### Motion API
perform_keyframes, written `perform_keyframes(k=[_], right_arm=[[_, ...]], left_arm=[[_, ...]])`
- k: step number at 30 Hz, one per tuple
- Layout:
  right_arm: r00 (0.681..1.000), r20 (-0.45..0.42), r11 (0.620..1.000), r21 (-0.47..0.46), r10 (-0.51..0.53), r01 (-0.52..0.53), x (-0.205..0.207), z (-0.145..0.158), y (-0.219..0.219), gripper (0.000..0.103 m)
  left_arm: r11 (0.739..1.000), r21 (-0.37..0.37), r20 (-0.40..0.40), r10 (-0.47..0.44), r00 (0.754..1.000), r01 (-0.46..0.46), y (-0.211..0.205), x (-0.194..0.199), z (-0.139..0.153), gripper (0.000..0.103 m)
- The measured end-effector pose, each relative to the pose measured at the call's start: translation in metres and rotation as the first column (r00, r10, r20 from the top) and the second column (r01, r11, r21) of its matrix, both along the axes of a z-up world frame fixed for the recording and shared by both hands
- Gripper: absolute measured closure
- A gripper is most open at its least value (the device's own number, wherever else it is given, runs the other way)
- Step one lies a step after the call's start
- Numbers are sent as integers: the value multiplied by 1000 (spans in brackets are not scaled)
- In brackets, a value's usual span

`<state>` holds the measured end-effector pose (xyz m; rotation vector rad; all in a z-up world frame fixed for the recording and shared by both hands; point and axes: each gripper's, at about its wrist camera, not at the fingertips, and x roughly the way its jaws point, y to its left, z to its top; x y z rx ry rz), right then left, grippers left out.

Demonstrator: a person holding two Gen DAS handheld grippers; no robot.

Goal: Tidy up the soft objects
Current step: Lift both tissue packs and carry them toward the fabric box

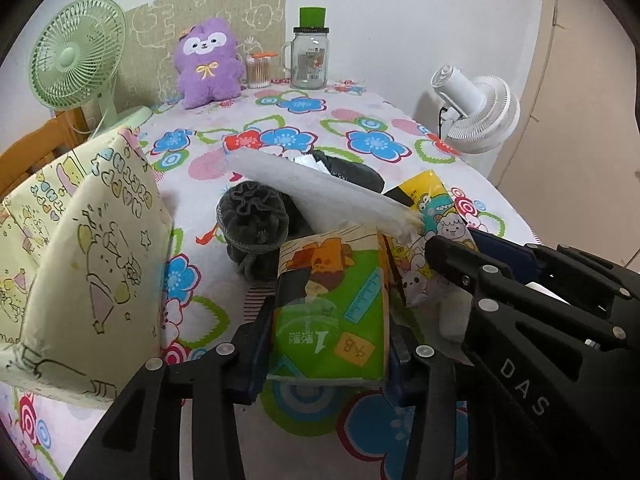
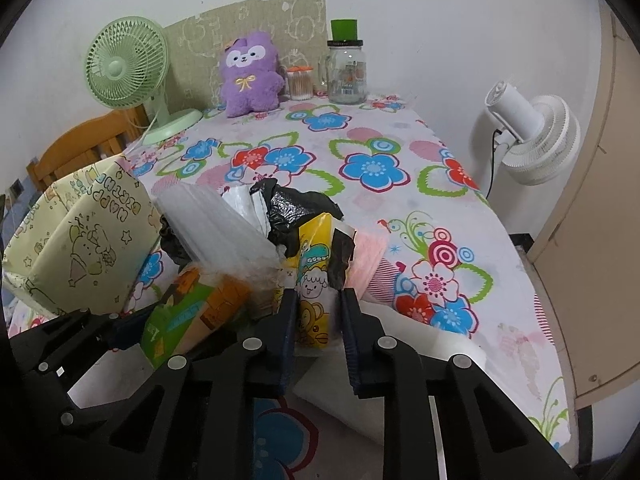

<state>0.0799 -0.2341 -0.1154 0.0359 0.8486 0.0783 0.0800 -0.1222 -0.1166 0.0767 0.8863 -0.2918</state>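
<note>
Behind piled packs, only left view shows dark pouch.

A green tissue pack and a yellow cartoon pack are held up beside a grey pouch.

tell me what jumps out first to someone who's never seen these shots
The heap of soft packs at the table's middle: the left gripper is clamped on a green tissue pack, and the right gripper on a yellow cartoon pack beside it. Behind them, a purple plush toy sits against the back wall, between a green fan and a glass jar.
</note>
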Motion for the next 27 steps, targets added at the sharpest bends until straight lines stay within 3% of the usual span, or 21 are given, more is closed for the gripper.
perform_keyframes(k=[27], right_arm=[[993, 109, 998, -22, -52, 54, -45, 46, -2, 80]], left_arm=[[1000, -8, 103, -21, 994, 22, -2, -35, 40, 57]])
